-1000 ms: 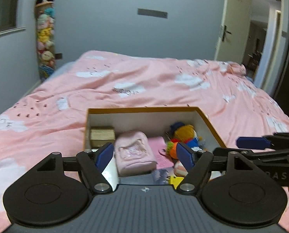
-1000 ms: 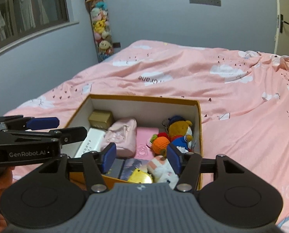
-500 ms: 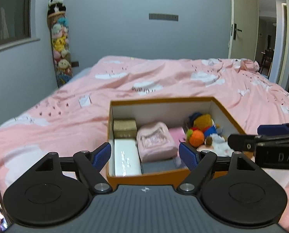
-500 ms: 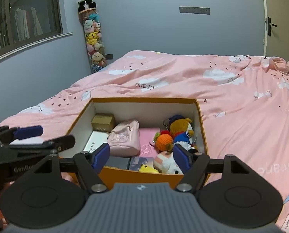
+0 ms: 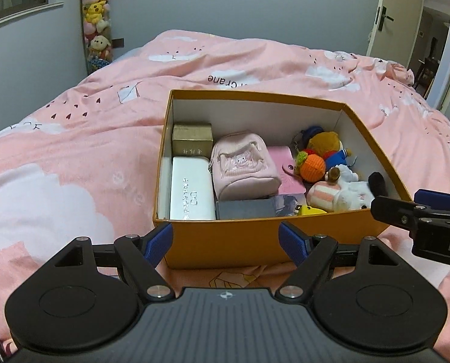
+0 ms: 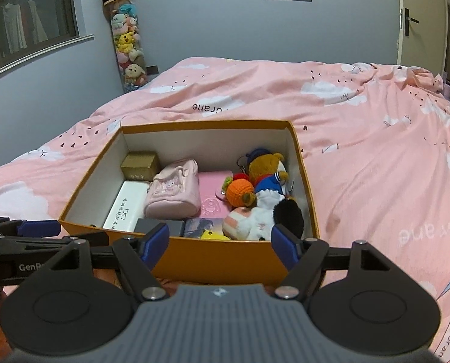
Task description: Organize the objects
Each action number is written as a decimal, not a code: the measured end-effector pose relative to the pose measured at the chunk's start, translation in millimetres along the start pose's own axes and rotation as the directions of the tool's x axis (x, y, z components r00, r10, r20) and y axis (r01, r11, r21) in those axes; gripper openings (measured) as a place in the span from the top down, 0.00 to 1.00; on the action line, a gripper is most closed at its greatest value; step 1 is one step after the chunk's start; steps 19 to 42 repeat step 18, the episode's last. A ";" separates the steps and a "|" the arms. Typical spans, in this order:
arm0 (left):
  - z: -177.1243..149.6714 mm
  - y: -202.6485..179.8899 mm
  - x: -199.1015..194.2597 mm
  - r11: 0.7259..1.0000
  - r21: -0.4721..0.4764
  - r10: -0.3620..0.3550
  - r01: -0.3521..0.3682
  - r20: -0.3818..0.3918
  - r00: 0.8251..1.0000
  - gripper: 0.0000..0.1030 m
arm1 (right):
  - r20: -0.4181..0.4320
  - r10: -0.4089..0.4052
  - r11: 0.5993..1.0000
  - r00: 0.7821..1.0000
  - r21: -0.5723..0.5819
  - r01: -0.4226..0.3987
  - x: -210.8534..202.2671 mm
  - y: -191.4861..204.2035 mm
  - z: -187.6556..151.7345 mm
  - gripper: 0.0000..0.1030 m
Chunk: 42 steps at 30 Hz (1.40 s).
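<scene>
1. My left gripper (image 5: 226,240) hangs in front of the near wall of the open orange cardboard box (image 5: 225,240), blue pads spread wide with nothing between them but the box wall behind.
2. My right gripper (image 6: 220,246) has just been opening; its jaws now stand apart, empty, at the same near wall.
3. The box sits on the pink quilt with white clouds (image 5: 73,139), near the bed's close edge.
4. Inside, far left corner: a small gold cardboard carton (image 5: 192,142); just nearer, touching it, a long white glasses case (image 5: 190,192) along the left wall.
5. Centre: a soft pink mini backpack pouch (image 5: 243,166), with a flat pink wallet (image 6: 214,195) to its right and a dark grey flat box (image 5: 246,209) nearer.
6. Right side: a heap of plush keychains, with an orange crocheted ball (image 5: 313,168) in its middle, a brown bear in blue (image 6: 268,171) behind it, and a white-and-pink plush toy (image 5: 339,193) nearest.
7. A yellow toy (image 5: 311,210) peeks out at the near wall.
8. Far left, a tall column of stuffed animals (image 6: 126,39) lines the grey wall.
</scene>
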<state>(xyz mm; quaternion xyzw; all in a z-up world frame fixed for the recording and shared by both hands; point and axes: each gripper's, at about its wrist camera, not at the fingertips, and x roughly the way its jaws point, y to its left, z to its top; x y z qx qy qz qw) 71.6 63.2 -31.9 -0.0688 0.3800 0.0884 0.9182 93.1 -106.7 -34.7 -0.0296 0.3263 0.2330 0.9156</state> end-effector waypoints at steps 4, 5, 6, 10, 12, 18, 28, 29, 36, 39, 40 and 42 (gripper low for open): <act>0.0 -2.1 1.6 1.000 0.007 -0.001 0.001 -0.013 1.000 0.10 | -0.007 -0.002 1.000 1.000 -0.007 0.002 2.6 -0.2 -1.4 0.27; 0.3 -2.6 2.4 1.000 0.009 -0.001 0.001 -0.016 1.000 0.10 | -0.010 0.000 1.000 1.000 -0.006 0.000 3.2 0.0 -1.9 0.27; 0.1 -2.7 2.7 1.000 0.010 -0.002 0.002 -0.019 1.000 0.10 | -0.013 0.002 1.000 1.000 -0.005 -0.002 3.9 0.1 -2.1 0.27; -0.4 -2.6 3.0 1.000 0.010 -0.001 0.001 -0.026 1.000 0.10 | -0.024 0.004 1.000 1.000 -0.003 -0.004 5.9 0.2 -3.2 0.27; -0.3 -2.2 3.1 1.000 0.009 -0.001 0.001 -0.026 1.000 0.10 | -0.027 0.004 1.000 1.000 -0.006 -0.004 6.3 0.7 -3.4 0.27; 0.0 -1.6 2.9 1.000 0.003 0.002 -0.002 -0.025 1.000 0.10 | -0.036 0.003 1.000 0.999 -0.010 -0.004 7.5 2.0 -4.3 0.27; 0.0 -1.6 2.9 1.000 0.003 0.002 -0.002 -0.025 1.000 0.10 | -0.036 0.003 1.000 0.999 -0.010 -0.004 7.5 2.0 -4.3 0.27; 0.0 -1.6 2.9 1.000 0.003 0.002 -0.002 -0.025 1.000 0.10 | -0.036 0.003 1.000 0.999 -0.010 -0.004 7.5 2.0 -4.3 0.27; 0.0 -1.6 2.9 1.000 0.003 0.002 -0.002 -0.025 1.000 0.10 | -0.036 0.003 1.000 0.999 -0.010 -0.004 7.5 2.0 -4.3 0.27; 0.0 -1.6 2.9 1.000 0.003 0.002 -0.002 -0.025 1.000 0.10 | -0.036 0.003 1.000 0.999 -0.010 -0.004 7.5 2.0 -4.3 0.27; 0.0 -1.6 2.9 1.000 0.003 0.002 -0.002 -0.025 1.000 0.10 | -0.036 0.003 1.000 0.999 -0.010 -0.004 7.5 2.0 -4.3 0.27; 0.0 -1.6 2.9 1.000 0.003 0.002 -0.002 -0.025 1.000 0.10 | -0.036 0.003 1.000 0.999 -0.010 -0.004 7.5 2.0 -4.3 0.27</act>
